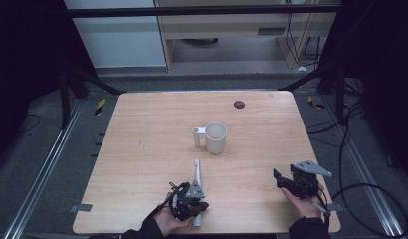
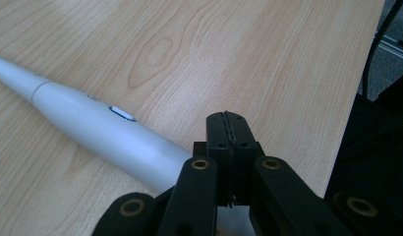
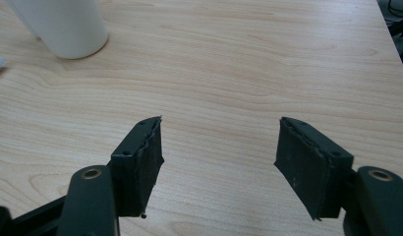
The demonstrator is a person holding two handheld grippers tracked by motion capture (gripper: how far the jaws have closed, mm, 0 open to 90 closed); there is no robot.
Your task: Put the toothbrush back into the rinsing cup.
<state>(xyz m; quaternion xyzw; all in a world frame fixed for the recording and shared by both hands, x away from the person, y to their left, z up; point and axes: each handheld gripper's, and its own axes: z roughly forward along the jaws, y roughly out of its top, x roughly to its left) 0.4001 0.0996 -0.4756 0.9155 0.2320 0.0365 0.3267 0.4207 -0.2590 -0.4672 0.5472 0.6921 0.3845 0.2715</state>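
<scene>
Smooth white tapered toothbrush [image 2: 96, 129], woodgrain table [image 2: 268, 54]

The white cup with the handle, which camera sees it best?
The high view: the whole white cup with the handle stands mid-table, open top and side handle clear. The right gripper view catches just its lower body at the top-left corner.

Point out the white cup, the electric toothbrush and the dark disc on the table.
White cup [image 1: 216, 138], high view, on its outer wall.
Electric toothbrush [image 2: 106, 130], left gripper view, on the handle near its button.
Dark disc [image 1: 239, 104], high view, on its middle.
</scene>
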